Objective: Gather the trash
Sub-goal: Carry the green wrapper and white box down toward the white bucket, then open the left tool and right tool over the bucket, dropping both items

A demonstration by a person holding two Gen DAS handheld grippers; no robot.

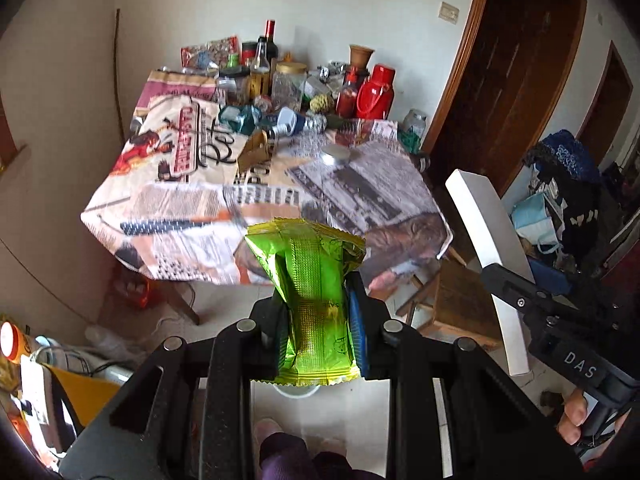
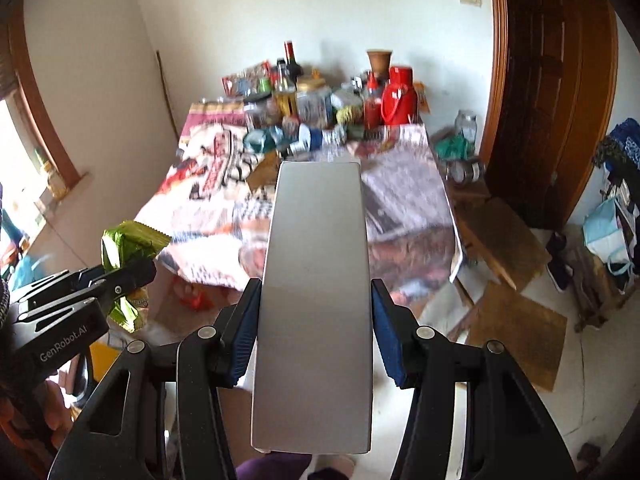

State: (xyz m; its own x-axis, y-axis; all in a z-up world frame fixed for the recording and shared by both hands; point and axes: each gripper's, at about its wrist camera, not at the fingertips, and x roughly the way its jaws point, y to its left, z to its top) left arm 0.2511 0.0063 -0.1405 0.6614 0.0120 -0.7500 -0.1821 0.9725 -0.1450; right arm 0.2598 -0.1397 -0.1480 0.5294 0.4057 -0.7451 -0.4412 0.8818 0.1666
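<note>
Wrapper [image 1: 316, 292], green and crinkled, sat pinched between the left gripper [image 1: 318, 328] pads, its long axis running forward along the fingers. To its right, the right gripper [image 2: 316, 328] was clamped on a flat grey box [image 2: 316, 300], likewise lengthwise. Both loads hung short of the table [image 2: 404, 200], over floor; no bin showed clearly, so neither hand looked nearer.

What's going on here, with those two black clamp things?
A person is clearing trash with a hand-held gripper in each hand. The left gripper is clamped on a crumpled green wrapper. The right gripper grips a flat white box by its long sides. Both are held in the air in front of a table with a printed cloth, crowded with bottles and jars at the far end. No bin is clearly visible.
</note>
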